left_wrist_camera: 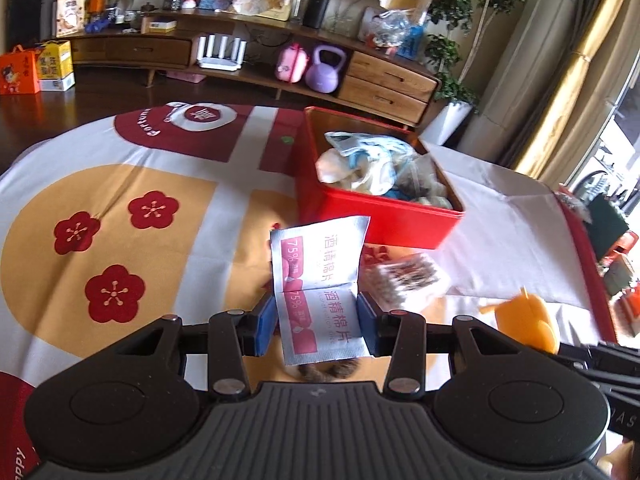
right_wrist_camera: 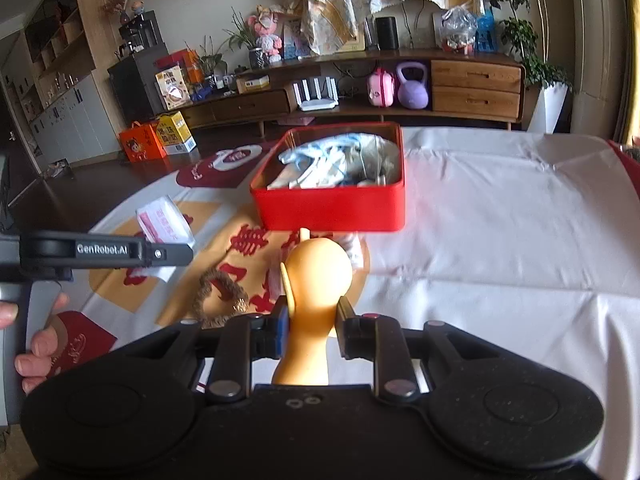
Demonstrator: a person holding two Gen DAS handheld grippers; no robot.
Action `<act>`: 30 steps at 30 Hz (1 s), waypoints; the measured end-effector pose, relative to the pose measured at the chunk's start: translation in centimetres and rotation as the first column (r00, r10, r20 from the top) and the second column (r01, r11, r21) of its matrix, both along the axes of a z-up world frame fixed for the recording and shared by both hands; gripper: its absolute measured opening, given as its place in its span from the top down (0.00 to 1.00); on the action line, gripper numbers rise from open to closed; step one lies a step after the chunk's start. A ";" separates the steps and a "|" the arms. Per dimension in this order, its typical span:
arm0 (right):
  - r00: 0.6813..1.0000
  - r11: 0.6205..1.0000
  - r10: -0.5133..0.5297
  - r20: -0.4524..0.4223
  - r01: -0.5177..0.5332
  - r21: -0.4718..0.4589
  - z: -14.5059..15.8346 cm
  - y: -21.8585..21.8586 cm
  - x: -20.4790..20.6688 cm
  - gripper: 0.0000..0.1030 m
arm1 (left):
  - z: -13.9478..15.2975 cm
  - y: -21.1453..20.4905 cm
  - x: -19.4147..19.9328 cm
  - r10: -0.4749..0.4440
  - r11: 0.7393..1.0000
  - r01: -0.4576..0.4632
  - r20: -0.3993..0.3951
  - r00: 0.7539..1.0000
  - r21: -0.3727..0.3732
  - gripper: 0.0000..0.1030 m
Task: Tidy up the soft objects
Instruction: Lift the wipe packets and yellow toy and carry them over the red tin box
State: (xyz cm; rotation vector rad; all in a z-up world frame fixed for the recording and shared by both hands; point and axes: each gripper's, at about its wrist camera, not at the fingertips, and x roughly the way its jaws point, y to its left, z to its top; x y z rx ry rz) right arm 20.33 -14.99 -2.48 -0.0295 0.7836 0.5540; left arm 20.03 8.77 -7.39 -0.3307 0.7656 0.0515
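The left claw [left_wrist_camera: 317, 322] grips a strip of two joined alcohol-wipe sachets [left_wrist_camera: 320, 280], lifted off the bench [left_wrist_camera: 120, 184] just in front of the red tin [left_wrist_camera: 376, 220]. The tin already holds a heap of pale soft items [left_wrist_camera: 372, 164]. Right of the sachets, the right claw [right_wrist_camera: 312, 326] is pinched on an orange rubbery toy [right_wrist_camera: 316, 280], in front of the tin's near wall. A fuzzy brown ring [right_wrist_camera: 218, 292] lies on the cloth, nearer the camera than the tin and left of the toy.

Both wrist views near, sharing red tin [left_wrist_camera: 376, 224]

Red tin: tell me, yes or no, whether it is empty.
No: the red tin already holds a heap of pale cloth items.
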 end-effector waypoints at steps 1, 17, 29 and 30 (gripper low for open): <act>1.000 1.000 0.001 0.005 -0.001 0.006 0.6 -0.2 0.1 0.78 | 0.4 -0.2 -0.1 -0.010 1.000 0.010 0.003 1.000 -0.004 0.59; 0.998 1.000 0.016 0.061 -0.018 0.026 6.6 -0.8 2.5 0.78 | 5.7 -3.0 1.0 -0.132 0.991 0.132 0.037 0.991 0.012 0.58; 0.995 1.000 0.017 0.097 -0.018 0.013 7.9 0.2 6.3 0.78 | 8.1 -4.1 4.5 -0.187 0.980 0.181 0.064 0.980 0.082 0.58; 0.995 1.000 0.015 0.098 -0.016 0.011 7.7 0.3 6.6 0.78 | 8.1 -4.1 5.0 -0.188 0.979 0.182 0.064 0.980 0.088 0.58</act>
